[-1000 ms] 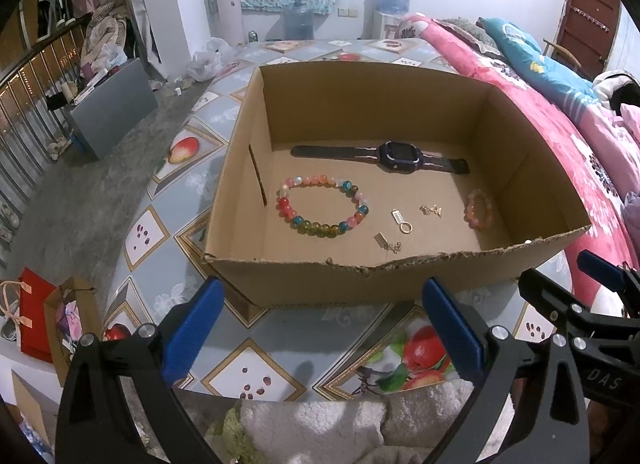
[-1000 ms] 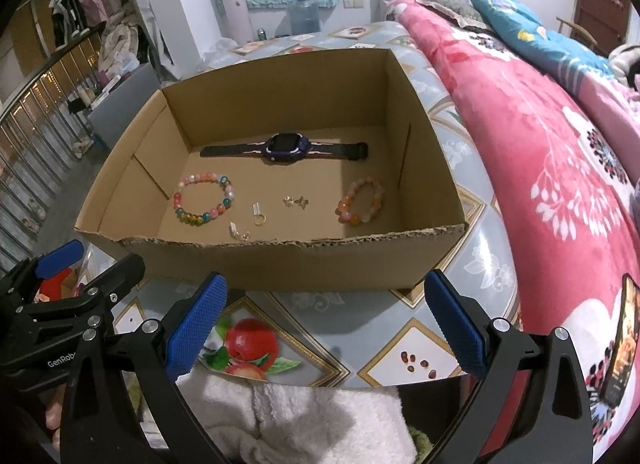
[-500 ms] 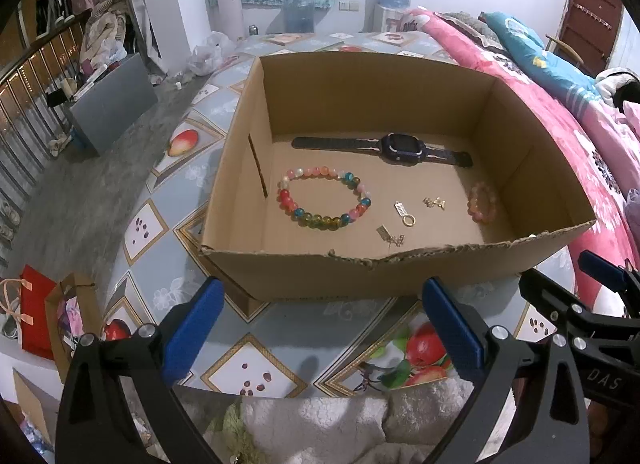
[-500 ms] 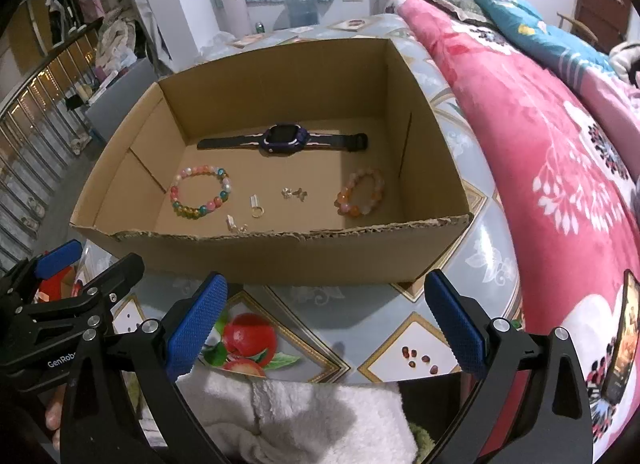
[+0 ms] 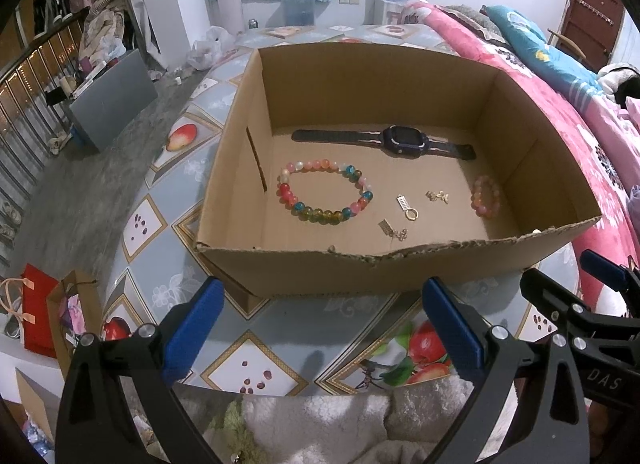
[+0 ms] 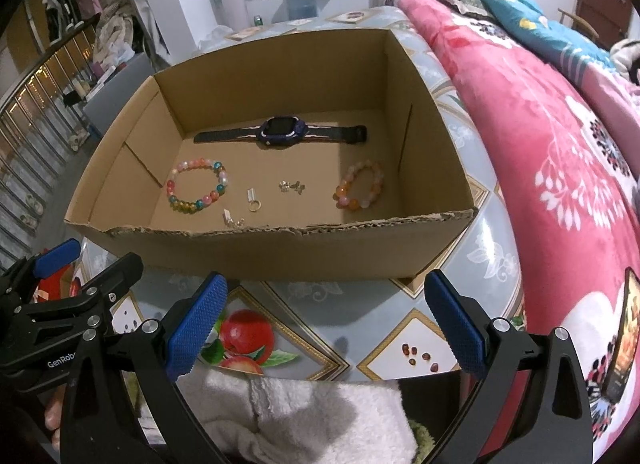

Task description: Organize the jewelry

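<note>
An open cardboard box (image 5: pixel 360 268) (image 6: pixel 280 252) stands on a fruit-patterned tablecloth. Inside lie a dark watch (image 5: pixel 404 139) (image 6: pixel 284 131) at the back, a multicoloured bead bracelet (image 5: pixel 324 193) (image 6: pixel 198 185) on the left, an orange-pink bead bracelet (image 5: pixel 485 195) (image 6: pixel 360 191) on the right, and small gold pieces (image 5: pixel 406 207) (image 6: pixel 254 199) between them. My left gripper (image 5: pixel 320 324) is open and empty, short of the box's near wall. My right gripper (image 6: pixel 324 318) is likewise open and empty before the box.
A pink floral quilt (image 6: pixel 540 151) lies right of the table. A fluffy white cloth (image 6: pixel 296 416) is under the grippers. Red and brown paper bags (image 5: pixel 44 316) stand on the floor at left, near a grey board (image 5: pixel 112 99) and a railing.
Both grippers have risen and tilted slightly, so the box floor shows more fully. The jewelry has not moved and both grippers stay open.
</note>
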The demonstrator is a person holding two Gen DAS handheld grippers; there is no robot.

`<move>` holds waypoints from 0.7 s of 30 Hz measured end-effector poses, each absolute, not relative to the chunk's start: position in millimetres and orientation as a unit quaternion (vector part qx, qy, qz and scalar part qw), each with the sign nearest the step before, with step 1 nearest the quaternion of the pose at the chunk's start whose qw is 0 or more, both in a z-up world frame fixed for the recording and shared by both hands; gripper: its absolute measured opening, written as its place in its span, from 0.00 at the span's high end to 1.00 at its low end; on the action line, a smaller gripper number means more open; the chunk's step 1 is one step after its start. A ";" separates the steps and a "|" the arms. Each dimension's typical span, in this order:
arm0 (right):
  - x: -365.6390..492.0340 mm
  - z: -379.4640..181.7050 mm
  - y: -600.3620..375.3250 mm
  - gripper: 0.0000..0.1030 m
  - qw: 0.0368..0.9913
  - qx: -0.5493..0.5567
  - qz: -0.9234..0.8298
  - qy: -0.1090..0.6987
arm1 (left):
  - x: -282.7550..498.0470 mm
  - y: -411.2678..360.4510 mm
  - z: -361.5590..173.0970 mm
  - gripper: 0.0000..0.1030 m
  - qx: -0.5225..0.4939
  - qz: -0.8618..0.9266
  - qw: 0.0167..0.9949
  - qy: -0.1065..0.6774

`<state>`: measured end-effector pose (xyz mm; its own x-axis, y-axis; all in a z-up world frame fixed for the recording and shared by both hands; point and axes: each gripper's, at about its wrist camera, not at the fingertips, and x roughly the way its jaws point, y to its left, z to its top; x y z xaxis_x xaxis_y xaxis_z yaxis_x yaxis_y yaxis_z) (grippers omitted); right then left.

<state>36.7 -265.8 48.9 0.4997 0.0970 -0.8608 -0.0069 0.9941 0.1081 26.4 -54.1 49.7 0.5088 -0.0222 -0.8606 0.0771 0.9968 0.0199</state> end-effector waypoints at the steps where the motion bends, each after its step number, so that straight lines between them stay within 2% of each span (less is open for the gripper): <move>1: 36.8 48.9 -265.9 0.08 0.865 0.045 0.030 0.500 | 26.6 -54.2 49.4 0.06 0.028 -0.029 0.868 0.496; 21: 41.1 42.6 -265.9 0.08 0.857 0.049 0.032 0.512 | 31.8 -54.1 44.6 0.06 0.030 -0.027 0.860 0.508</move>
<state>41.1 -265.9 42.6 0.4736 0.1039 -0.8746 -0.0042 0.9933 0.1158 31.8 -54.1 44.6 0.4824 -0.0156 -0.8758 0.0758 0.9968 0.0239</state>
